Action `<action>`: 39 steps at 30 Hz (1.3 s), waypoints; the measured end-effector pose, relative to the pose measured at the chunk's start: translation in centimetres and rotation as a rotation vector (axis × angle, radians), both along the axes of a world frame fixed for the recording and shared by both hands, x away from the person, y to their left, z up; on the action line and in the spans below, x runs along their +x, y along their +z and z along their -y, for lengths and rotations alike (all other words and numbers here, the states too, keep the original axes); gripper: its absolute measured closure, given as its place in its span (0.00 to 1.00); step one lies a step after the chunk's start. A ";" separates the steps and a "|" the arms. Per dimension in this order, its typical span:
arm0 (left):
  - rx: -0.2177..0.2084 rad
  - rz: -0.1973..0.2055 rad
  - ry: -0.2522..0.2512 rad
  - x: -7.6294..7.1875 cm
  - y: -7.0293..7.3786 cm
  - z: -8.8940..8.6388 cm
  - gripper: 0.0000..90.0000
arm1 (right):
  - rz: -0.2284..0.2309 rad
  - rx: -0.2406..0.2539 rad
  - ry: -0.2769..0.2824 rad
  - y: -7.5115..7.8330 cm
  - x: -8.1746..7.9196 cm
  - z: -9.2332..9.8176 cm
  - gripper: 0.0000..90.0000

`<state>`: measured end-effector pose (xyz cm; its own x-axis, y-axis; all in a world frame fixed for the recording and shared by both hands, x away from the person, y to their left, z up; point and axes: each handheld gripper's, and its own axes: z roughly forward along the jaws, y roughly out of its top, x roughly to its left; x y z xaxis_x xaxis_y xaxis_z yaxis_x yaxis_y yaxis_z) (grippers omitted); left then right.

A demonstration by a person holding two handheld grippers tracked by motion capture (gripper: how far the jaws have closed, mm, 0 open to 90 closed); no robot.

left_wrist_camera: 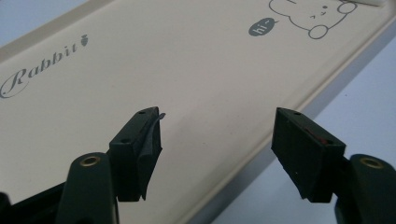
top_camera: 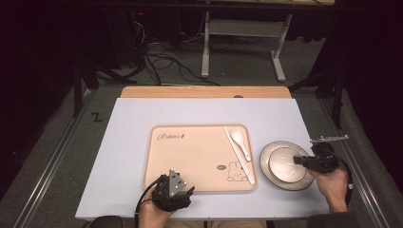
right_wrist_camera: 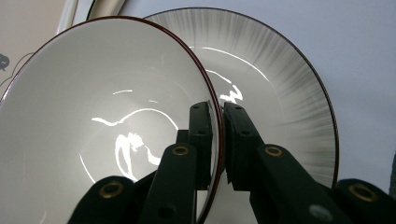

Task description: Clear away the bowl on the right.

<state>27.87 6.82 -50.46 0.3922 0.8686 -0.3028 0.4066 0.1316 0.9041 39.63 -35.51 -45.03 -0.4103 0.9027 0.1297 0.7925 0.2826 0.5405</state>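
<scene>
Peach tray (top_camera: 190,156) sits centre of the tabletop (top_camera: 123,142); left tool (top_camera: 174,189) hovers over its near edge, jaws spread wide, nothing between them, tray surface straight ahead of it. Spoon (top_camera: 240,141) and chopsticks (top_camera: 239,154) already lie along the tray's far-right side, well off from that tool. Right tool (right_wrist_camera: 219,140) has its jaws pinching the rim of the white bowl (right_wrist_camera: 93,130), one pad inside, one outside. Bowl looks tilted, over the streaked grey plate (right_wrist_camera: 289,93) just behind it. Judgement: grip on bowl made, lift and carry to tray likely still left; plate not yet handled.
</scene>
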 end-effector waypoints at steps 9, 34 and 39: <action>-0.004 -0.001 -0.030 0.4 0.0 0.6 0.37 | 0.026 0.020 -0.021 0.2 -1.0 0.6 0.93; -0.002 -0.002 -0.128 1.5 0.0 2.6 0.37 | 0.064 0.084 -0.013 1.9 -4.8 0.7 0.92; 0.002 0.001 -0.122 1.5 0.0 2.5 0.37 | 0.076 0.087 0.026 2.4 -4.8 -0.5 0.92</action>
<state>29.36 4.28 -50.51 0.4957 0.8148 -0.3006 0.4185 0.0792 0.9048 34.87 -35.04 -42.67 -0.4451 0.8784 0.1744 0.7412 0.2520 0.6222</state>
